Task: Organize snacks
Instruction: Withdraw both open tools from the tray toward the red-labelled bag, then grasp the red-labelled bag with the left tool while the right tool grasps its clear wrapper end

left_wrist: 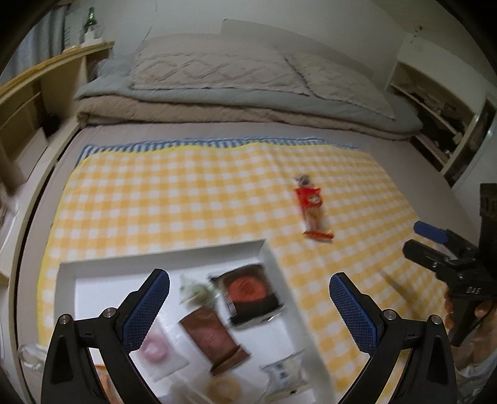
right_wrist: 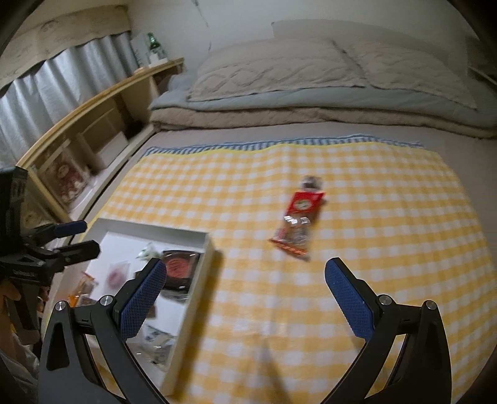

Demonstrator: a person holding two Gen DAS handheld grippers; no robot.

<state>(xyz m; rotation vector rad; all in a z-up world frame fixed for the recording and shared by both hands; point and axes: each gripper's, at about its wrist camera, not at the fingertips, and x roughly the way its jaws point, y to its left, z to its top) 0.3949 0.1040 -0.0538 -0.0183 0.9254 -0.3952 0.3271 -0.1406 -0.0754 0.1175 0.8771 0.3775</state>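
A white box (left_wrist: 276, 261) (right_wrist: 198, 270) lies on the yellow checked cloth (left_wrist: 186, 202) (right_wrist: 372, 233) and holds several snack packets, among them a black-and-orange packet (left_wrist: 248, 292) (right_wrist: 180, 267) and a brown bar (left_wrist: 214, 335). A red snack packet (left_wrist: 312, 211) (right_wrist: 298, 220) lies alone on the cloth beyond the box. My left gripper (left_wrist: 248, 314) hovers open over the box, empty. My right gripper (right_wrist: 245, 298) stands open over the cloth beside the box, short of the red packet, empty. Each gripper shows at the edge of the other's view: the right gripper (left_wrist: 431, 239), the left gripper (right_wrist: 74, 239).
The cloth covers a bed with folded quilts (left_wrist: 236, 105) and pillows (right_wrist: 279, 71) at its head. A wooden shelf (left_wrist: 40, 93) (right_wrist: 93, 124) runs along the left side, with a green bottle (left_wrist: 90, 18) on top. Open shelving (left_wrist: 435, 118) stands at the right.
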